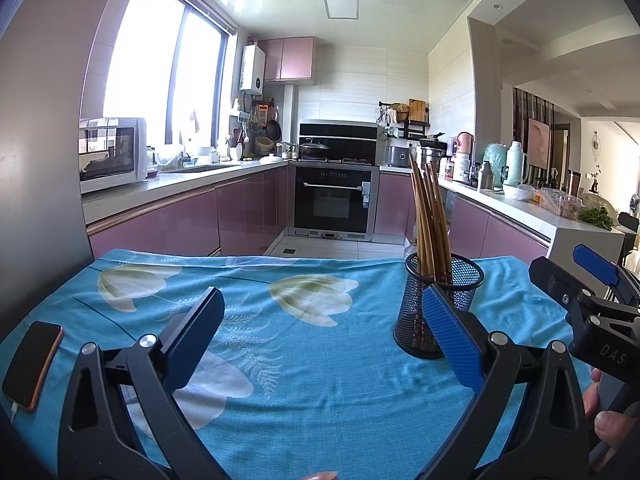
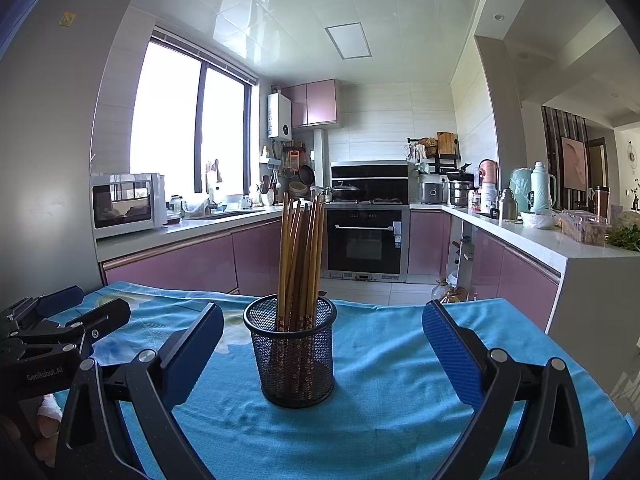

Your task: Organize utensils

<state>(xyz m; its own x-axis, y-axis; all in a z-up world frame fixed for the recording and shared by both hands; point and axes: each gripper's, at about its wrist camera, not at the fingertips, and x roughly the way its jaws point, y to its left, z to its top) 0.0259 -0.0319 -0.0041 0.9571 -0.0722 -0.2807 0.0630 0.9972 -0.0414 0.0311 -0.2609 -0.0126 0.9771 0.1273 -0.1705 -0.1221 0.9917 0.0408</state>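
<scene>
A black mesh cup [image 2: 294, 354] stands upright on the blue flowered tablecloth [image 2: 392, 408], holding several brown chopsticks [image 2: 300, 256]. My right gripper [image 2: 323, 344] is open, its blue pads wide apart on either side of the cup, a little short of it, with nothing held. In the left wrist view the same mesh cup [image 1: 416, 312] with the chopsticks [image 1: 430, 224] sits just behind my right-hand pad. My left gripper [image 1: 322, 332] is open and empty over bare tablecloth [image 1: 300, 360]. The right gripper [image 1: 592, 292] shows at the far right of that view, and the left gripper [image 2: 60, 312] at the far left of the right wrist view.
A phone [image 1: 32, 364] with an orange edge lies at the table's left side, a cable attached. Beyond the far table edge are pink kitchen cabinets, an oven [image 2: 364, 240], a microwave [image 1: 112, 154] and a cluttered counter [image 2: 532, 228] on the right.
</scene>
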